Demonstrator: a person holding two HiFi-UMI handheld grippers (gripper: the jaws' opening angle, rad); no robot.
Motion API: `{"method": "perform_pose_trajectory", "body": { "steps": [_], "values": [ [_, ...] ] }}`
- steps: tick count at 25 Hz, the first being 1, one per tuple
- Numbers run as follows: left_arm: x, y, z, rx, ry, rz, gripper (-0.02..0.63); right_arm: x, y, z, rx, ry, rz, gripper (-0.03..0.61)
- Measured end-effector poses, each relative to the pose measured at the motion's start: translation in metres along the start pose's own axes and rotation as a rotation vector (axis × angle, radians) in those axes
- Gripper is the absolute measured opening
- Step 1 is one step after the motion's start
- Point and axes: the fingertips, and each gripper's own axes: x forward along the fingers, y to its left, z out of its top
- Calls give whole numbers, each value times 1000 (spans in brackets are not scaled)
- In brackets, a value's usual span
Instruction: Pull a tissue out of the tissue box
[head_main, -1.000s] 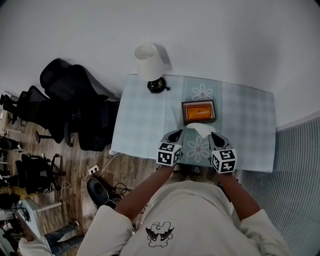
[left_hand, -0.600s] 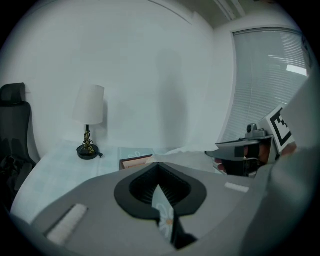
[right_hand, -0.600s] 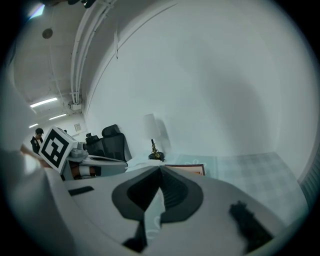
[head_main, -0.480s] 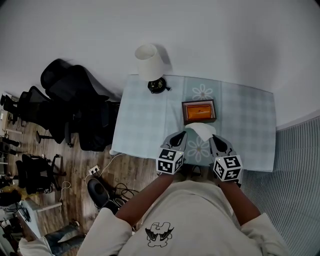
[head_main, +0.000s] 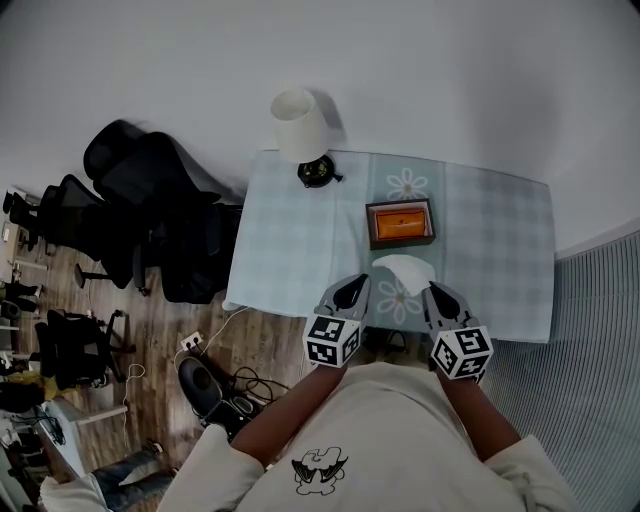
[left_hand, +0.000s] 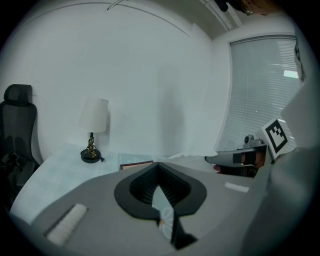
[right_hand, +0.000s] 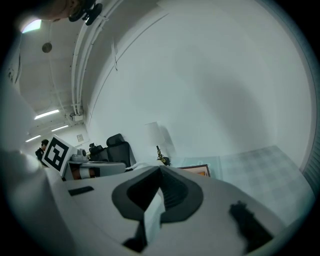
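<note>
While left tool (head_main: 352, 291) and right tool (head_main: 438, 297) both pinch the tissue (head_main: 401, 266), it hangs spread | seems free of tissue box (head_main: 400, 222)

Cream black-printed shirt (head_main: 385, 430); grey left gripper (head_main: 358, 286) and right gripper (head_main: 435, 292) bear marker cubes (head_main: 332, 341).

I can read no word, number or brand anywhere. The only marks are black-and-white square code patterns on the cubes of the left gripper (head_main: 352, 287) and right gripper (head_main: 438, 295), on the person's side of the tissue box (head_main: 400, 222), and a letterless dark drawing on the shirt (head_main: 385, 420).
</note>
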Motion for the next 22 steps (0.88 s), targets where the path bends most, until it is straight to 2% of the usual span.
{"method": "perform_pose_trajectory", "body": {
  "steps": [10, 22],
  "values": [
    [-2, -5, -3, -30, 2, -17, 8, -2, 1, 0, 4, -9, 0, 14],
    [0, -9, 2, -15, -11, -29, 8, -2, 2, 1, 1, -2, -5, 14]
  ]
}}
